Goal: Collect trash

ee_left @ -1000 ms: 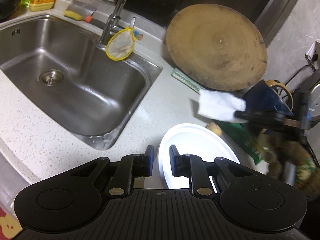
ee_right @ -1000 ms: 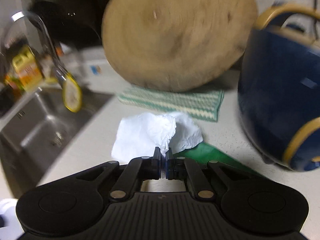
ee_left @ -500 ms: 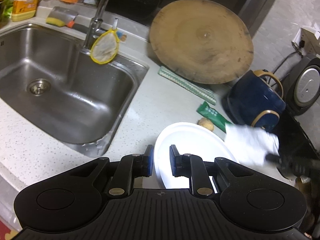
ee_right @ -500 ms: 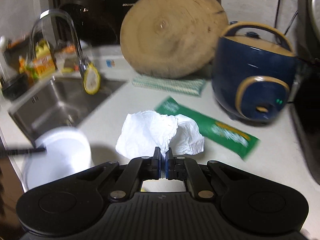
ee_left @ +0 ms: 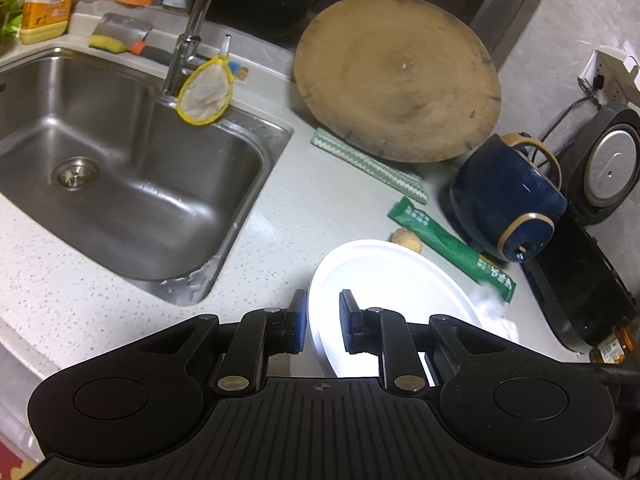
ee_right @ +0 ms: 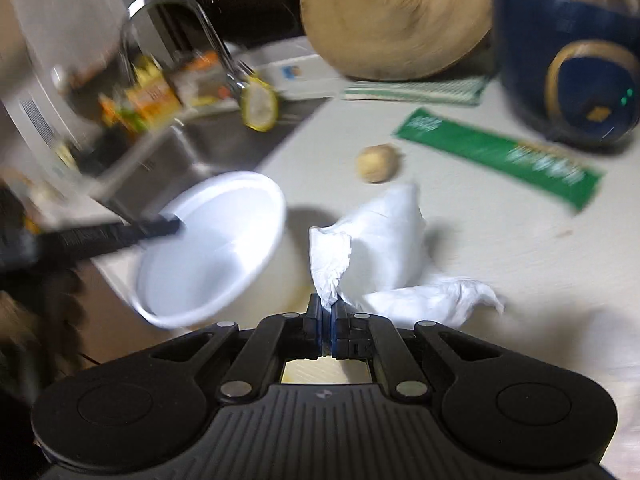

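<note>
My right gripper is shut on a crumpled white tissue and holds it above the counter, just right of a white bin. The tissue also shows in the left wrist view beyond the bin's right rim. My left gripper straddles the bin's near rim with one finger outside and one inside; I cannot tell whether the pads grip it. A green wrapper and a small tan lump lie on the counter past the bin; both also show in the right wrist view, wrapper, lump.
A steel sink with a tap fills the left. A round wooden board leans at the back over a striped cloth. A blue cooker and black appliances stand on the right.
My right gripper has carried the tissue from near the board back and down to the bin's right side. The left gripper has stayed at the bin's rim.
</note>
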The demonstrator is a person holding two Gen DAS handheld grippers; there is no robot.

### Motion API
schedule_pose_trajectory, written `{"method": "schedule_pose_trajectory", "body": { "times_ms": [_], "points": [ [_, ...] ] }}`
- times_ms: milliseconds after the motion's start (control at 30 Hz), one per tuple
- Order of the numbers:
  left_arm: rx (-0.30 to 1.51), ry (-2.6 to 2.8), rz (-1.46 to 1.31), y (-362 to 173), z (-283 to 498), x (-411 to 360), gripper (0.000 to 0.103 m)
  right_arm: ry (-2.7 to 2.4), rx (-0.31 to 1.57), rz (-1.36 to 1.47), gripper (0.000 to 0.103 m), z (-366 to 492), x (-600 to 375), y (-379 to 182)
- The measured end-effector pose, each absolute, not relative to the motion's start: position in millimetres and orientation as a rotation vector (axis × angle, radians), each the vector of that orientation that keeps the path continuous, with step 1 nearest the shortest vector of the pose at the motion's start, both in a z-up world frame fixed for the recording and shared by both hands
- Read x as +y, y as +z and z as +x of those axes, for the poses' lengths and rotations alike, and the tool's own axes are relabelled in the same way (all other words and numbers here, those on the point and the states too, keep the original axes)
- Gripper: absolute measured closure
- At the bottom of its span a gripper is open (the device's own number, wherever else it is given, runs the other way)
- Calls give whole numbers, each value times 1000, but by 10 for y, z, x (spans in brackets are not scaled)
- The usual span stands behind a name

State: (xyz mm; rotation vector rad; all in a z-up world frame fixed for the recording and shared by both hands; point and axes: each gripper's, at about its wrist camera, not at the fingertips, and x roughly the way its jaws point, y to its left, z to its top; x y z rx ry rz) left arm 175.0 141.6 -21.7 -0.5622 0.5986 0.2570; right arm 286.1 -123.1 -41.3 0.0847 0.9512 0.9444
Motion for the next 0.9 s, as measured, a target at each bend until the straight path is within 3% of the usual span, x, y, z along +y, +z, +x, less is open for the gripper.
{"method": "schedule_pose_trajectory", "body": {
  "times_ms": [100, 367, 400, 433, 500, 533, 900],
  "points": [
    [605, 273, -561, -224, 1731, 1394, 83, 925, 953, 183, 99, 3060, -1250, -527],
    [639, 307, -537, -235, 1748, 1310, 83, 730, 784, -127, 93, 3043, -1210, -635],
    [642, 311, -535, -236, 1753, 1309, 83, 724, 767, -128, 81, 3046, -1247, -598],
    [644, 315, -534, -235, 1757, 1307, 83, 713, 741, -130, 63, 3040, -1299, -555],
    [646, 320, -533, -238, 1772, 1297, 83, 679, 685, -147, 39, 3033, -1371, -469],
    [648, 320, -532, -241, 1783, 1288, 83, 655, 655, -164, 36, 3031, -1406, -443],
    [667, 306, -522, -279, 1868, 1219, 83, 326, 613, -227, 35, 3182, -1832, -598]
  ]
}}
